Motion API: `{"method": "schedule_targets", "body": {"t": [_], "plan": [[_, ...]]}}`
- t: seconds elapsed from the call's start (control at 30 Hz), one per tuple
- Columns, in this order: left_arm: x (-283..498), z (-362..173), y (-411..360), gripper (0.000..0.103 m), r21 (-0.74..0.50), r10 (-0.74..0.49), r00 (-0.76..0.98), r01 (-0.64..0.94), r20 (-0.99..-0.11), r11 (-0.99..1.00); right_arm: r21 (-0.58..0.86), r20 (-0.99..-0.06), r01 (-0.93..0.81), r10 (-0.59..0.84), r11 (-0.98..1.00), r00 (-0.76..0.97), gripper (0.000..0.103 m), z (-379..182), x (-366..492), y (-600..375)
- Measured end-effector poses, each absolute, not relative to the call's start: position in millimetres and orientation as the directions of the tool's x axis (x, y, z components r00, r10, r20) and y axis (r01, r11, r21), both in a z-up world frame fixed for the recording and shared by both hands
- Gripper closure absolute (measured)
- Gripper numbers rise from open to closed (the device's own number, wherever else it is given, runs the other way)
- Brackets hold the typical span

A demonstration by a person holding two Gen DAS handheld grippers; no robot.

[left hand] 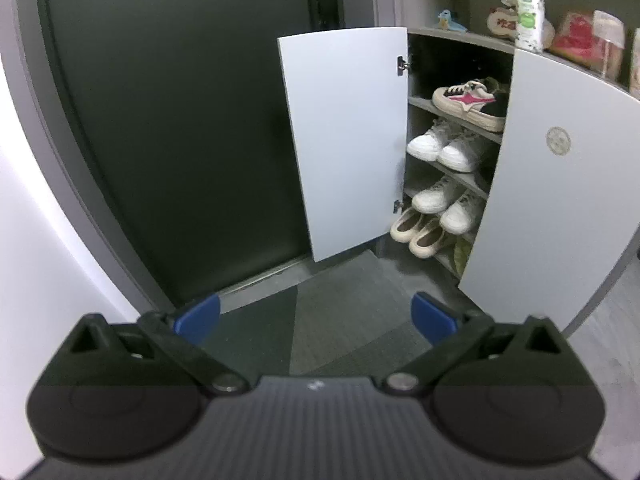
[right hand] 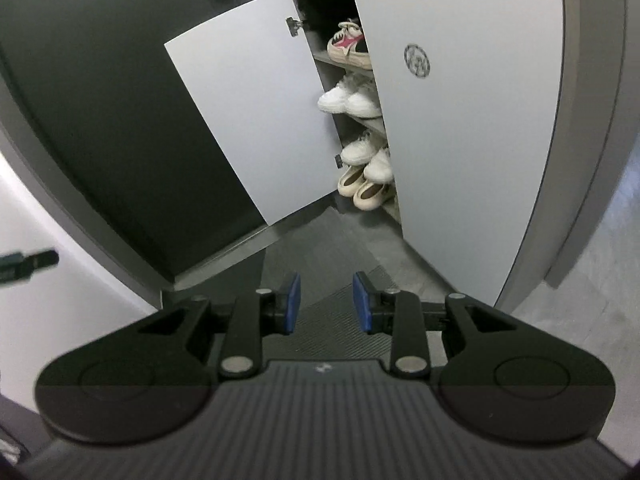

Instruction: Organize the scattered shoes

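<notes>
Shoes (left hand: 464, 148) shelved in open cabinet (left hand: 560, 184); grey mat (left hand: 352, 320) below.

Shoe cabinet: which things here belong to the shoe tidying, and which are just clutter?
Job:
pink-star sneaker
white sneakers
lower white sneakers
beige slip-ons
open cabinet door

Lying about:
white bottle
blue bird figure
cartoon ornament
</notes>
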State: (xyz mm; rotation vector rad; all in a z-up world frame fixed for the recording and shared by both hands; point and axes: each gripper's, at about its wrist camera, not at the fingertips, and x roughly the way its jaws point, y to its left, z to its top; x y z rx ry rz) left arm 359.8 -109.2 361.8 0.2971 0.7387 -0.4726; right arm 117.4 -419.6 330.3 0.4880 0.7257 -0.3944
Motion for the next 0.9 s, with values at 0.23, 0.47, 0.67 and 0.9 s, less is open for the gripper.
{"method": "schedule_targets", "body": {"t": [0.23,0.47,0.67,0.9], "plan": [[395,253,-24,0.000,0.052,-0.363,0.630,0.540,-0.687,0.840,0.249,-0.703,0.501,-0.202,0.829,0.682,0.070,261,146,-313],[443,35,20,0.000,0.080,-0.340,0.665,0.515,-0.665,0.853,0.290,-0.635,0.393,-0.131,0.873,0.761,0.070,65,212,-265],[465,-140,11,0.000,-0.080,-0.422,0.520,0.556,-0.743,0.827,0.281,-0.656,0.348,-0.086,0.894,0.750,0.070,-97,256,-265],[472,-253,-17,0.000,-0.045,-0.492,0.517,0.655,-0.700,0.754,0.256,-0.643,0.338,-0.101,0.906,0.759,0.070,-224,275,-257]]}}
